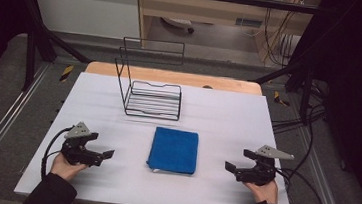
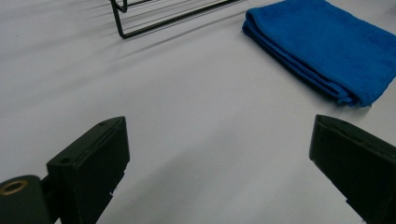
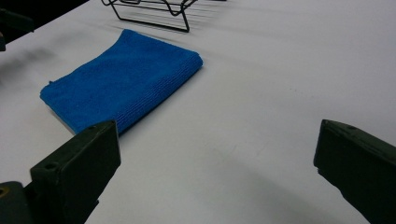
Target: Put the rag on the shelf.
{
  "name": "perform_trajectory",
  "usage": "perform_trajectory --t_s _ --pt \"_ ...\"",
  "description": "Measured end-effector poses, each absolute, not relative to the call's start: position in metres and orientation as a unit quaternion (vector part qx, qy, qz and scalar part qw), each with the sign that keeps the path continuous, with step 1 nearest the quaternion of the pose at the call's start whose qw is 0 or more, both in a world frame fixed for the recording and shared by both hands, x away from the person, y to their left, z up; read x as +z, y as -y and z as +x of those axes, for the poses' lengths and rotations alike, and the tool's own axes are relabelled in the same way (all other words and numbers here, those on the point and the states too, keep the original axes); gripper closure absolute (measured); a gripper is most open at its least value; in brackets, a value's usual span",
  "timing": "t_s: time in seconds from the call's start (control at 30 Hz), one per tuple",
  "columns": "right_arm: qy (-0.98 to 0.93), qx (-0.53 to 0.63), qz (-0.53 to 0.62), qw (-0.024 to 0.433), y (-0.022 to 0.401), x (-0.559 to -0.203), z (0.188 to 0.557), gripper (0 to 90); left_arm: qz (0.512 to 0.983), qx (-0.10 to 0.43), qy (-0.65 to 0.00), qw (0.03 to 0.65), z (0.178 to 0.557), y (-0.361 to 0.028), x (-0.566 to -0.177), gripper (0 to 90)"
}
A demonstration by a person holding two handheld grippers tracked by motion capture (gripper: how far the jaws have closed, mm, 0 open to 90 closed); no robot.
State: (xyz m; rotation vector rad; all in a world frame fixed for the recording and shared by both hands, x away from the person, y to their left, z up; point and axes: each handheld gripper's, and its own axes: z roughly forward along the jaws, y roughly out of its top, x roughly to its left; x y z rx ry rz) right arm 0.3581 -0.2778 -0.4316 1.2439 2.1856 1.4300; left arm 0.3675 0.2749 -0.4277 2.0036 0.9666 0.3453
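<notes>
A folded blue towel lies flat in the middle of the white table; it also lies at the upper right of the left gripper view and at the upper left of the right gripper view. Behind it stands a black wire rack. My left gripper rests low at the towel's left, jaws wide apart with nothing between them. My right gripper sits at the towel's right, also open and empty. Both point inward toward the towel, each well apart from it.
The rack's base wires reach into the top of both gripper views. A black frame surrounds the table, with cables trailing at the right. A wooden board edges the table's far side.
</notes>
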Motion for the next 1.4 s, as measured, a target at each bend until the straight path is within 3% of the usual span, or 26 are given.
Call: perform_trajectory --t_s 0.43,0.87,1.4 --pt "-0.762 0.476 0.422 0.121 0.257 -0.43 0.359 1.2 0.808 0.132 -0.383 0.428 0.366 -0.263 -0.425 6.8" --pt "-0.771 0.471 0.416 0.099 0.214 -0.432 0.363 2.6 0.813 0.1 -0.379 0.43 0.367 -0.213 -0.419 15.3" --pt "-0.788 0.44 0.42 0.09 0.173 -0.438 0.367 8.4 0.826 0.029 -0.397 0.399 0.381 -0.148 -0.435 45.2"
